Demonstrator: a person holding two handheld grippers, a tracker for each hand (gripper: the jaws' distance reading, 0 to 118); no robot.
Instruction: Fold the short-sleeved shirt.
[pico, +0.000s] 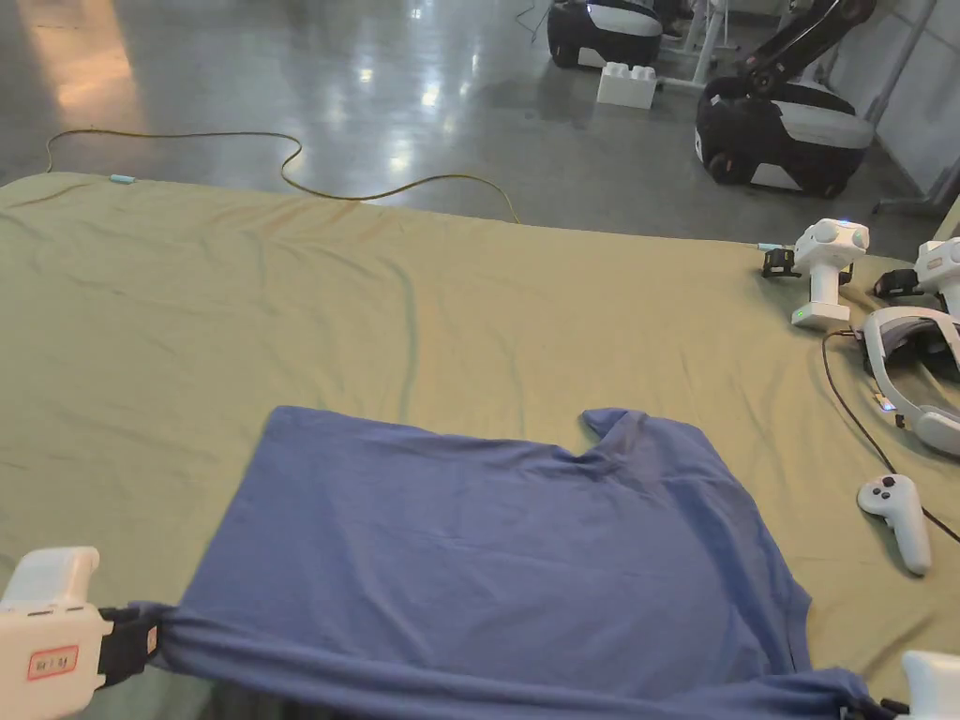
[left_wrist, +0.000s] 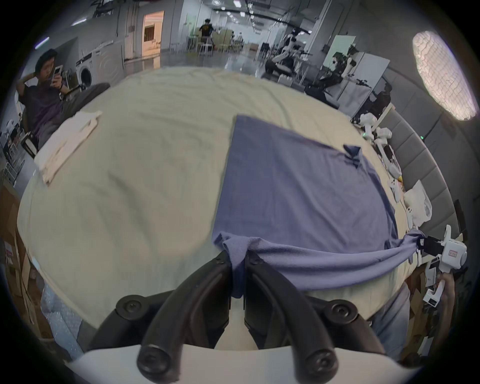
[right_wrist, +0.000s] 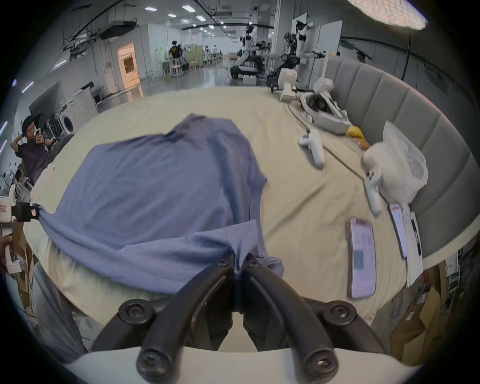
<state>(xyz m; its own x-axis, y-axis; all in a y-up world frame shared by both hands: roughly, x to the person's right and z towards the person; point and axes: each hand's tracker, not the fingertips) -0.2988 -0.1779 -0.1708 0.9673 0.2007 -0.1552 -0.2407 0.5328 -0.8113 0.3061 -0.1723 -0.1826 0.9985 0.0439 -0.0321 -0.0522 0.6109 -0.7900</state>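
Left gripper (left_wrist: 237, 256) and right gripper (right_wrist: 240, 259) each clench the shirt (pico: 497, 553) edge. At 6 o'clock it probably overhangs the bed (pico: 281, 309); uneven tension risks dragging it off.

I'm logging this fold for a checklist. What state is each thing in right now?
Blue short-sleeved shirt: mostly spread flat, near edge pulled taut between both grippers.
Left gripper: shut on the shirt's near-left corner.
Right gripper: shut on the shirt's near-right corner.
Olive-green bed sheet: spread out, lightly wrinkled.
White handheld controller: lying on the sheet, apart from the shirt.
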